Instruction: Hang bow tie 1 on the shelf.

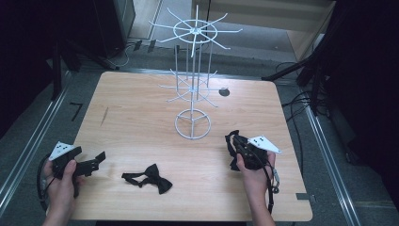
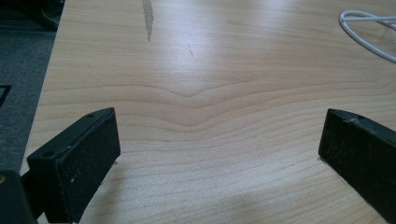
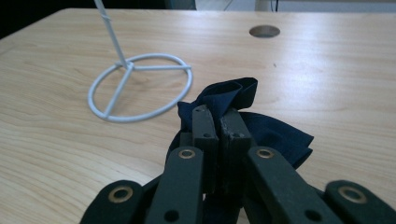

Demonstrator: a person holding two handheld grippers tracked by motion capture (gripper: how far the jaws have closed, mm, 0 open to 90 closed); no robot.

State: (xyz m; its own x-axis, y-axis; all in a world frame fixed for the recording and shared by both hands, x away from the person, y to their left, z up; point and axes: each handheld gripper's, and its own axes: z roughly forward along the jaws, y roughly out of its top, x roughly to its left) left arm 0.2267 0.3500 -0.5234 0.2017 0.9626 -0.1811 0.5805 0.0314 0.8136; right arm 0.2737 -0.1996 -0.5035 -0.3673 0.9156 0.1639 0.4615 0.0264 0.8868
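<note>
My right gripper [image 3: 218, 122] is shut on a dark navy bow tie [image 3: 275, 135], whose folded cloth bulges out past the jaws. From above, that gripper [image 1: 236, 142] is at the table's right with the bow tie [image 1: 232, 141] hanging from it, just right of the white wire rack's ring base [image 1: 192, 124]. A second black bow tie [image 1: 149, 177] lies flat near the front edge, between the two hands. At the table's left front corner my left gripper [image 1: 97, 160] stands open, and its jaws frame only bare wood [image 2: 219, 135].
The white wire display rack [image 1: 194, 33] rises mid-table with hooked arms on two tiers. Its ring base [image 3: 140, 86] lies just ahead of the right gripper. A dark round hole [image 1: 224, 92] sits in the tabletop at the back right. Cables trail on the floor to the right.
</note>
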